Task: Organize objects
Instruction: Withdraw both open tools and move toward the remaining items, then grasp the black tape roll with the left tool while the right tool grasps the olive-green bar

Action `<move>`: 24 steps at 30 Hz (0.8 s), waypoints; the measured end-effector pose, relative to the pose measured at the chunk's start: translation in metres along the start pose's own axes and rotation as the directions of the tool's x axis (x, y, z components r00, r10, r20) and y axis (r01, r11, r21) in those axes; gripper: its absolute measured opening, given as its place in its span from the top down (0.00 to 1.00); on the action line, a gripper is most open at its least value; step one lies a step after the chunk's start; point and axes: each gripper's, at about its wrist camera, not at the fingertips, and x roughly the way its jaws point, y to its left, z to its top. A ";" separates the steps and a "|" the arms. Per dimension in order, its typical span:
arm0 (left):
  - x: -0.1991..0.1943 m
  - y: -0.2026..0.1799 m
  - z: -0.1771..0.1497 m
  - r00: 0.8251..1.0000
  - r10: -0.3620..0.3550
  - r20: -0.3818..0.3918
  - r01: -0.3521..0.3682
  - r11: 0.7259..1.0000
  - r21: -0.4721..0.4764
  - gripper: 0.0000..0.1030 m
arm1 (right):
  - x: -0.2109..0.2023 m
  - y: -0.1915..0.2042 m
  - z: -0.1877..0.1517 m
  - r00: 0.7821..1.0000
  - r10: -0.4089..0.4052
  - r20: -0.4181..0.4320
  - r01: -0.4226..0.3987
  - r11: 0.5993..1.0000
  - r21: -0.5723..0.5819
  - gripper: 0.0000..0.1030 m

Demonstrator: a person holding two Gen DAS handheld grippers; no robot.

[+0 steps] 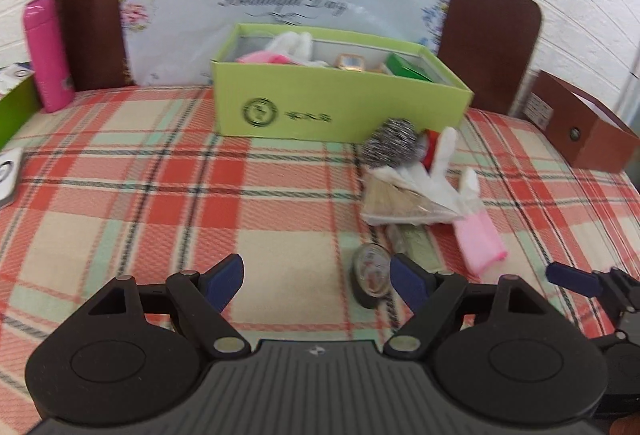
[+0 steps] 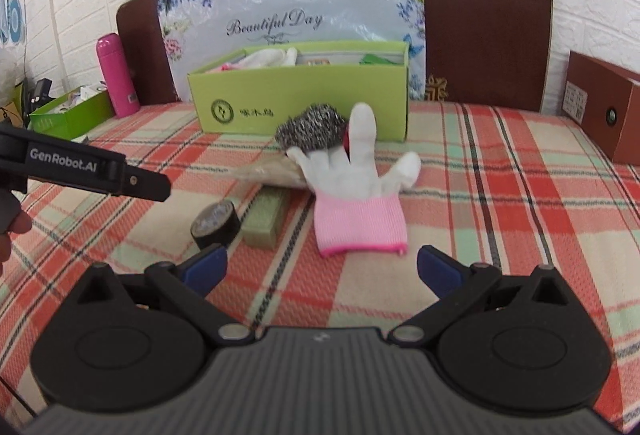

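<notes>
A green box (image 1: pixel 340 103) (image 2: pixel 304 103) stands at the back of the plaid cloth with a glove and small items inside. In front of it lie a steel scourer (image 1: pixel 394 147) (image 2: pixel 312 133), a white glove with a pink cuff (image 1: pixel 452 191) (image 2: pixel 356 195), a flat clear packet (image 1: pixel 400 203) (image 2: pixel 272 171), an olive bar (image 2: pixel 266 219) and a roll of black tape (image 1: pixel 372 275) (image 2: pixel 216 225). My left gripper (image 1: pixel 318 281) is open over bare cloth, the tape just beside its right finger. My right gripper (image 2: pixel 322 269) is open just short of the pink cuff.
A pink bottle (image 1: pixel 46 55) (image 2: pixel 116 75) and a second green box (image 2: pixel 70 117) stand at the back left. A brown box (image 1: pixel 580 123) (image 2: pixel 608 115) sits at the right edge. A dark headboard with a flowered plastic sheet (image 1: pixel 280 3) closes the back.
</notes>
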 end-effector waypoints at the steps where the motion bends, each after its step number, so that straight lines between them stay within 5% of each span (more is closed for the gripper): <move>1: 0.005 -0.003 -0.001 1.000 -0.021 -0.008 0.021 1.000 0.009 0.22 | -0.001 -0.002 -0.001 1.000 0.002 -0.001 -0.002 1.000 0.012 0.00; 5: 0.031 -0.012 -0.003 0.996 -0.068 -0.057 0.070 0.997 0.032 0.39 | -0.005 -0.007 -0.006 1.000 -0.002 -0.006 0.002 0.999 0.039 0.02; 9: 0.047 -0.008 -0.005 0.983 -0.155 -0.094 0.155 0.988 -0.006 0.65 | -0.006 -0.008 -0.008 1.000 0.006 -0.019 -0.005 0.999 0.042 0.31; 12: 0.040 -0.006 -0.007 0.984 -0.148 -0.095 0.150 0.989 0.011 0.66 | -0.002 0.002 -0.006 0.999 0.036 -0.035 -0.036 0.999 0.006 0.51; 18: 0.018 0.017 -0.019 0.994 -0.058 -0.093 0.061 0.998 0.033 0.66 | 0.025 0.032 0.008 0.997 0.078 -0.021 -0.079 0.994 -0.077 0.55; 22: 0.012 0.032 -0.024 0.993 -0.064 -0.096 0.063 0.998 -0.012 0.66 | 0.053 0.044 0.019 0.997 0.075 -0.035 -0.078 0.993 -0.091 0.55; 24: 0.011 0.029 -0.025 0.994 -0.058 -0.095 0.059 0.998 0.000 0.66 | 0.061 0.045 0.019 0.996 0.058 -0.068 -0.064 0.994 -0.090 0.75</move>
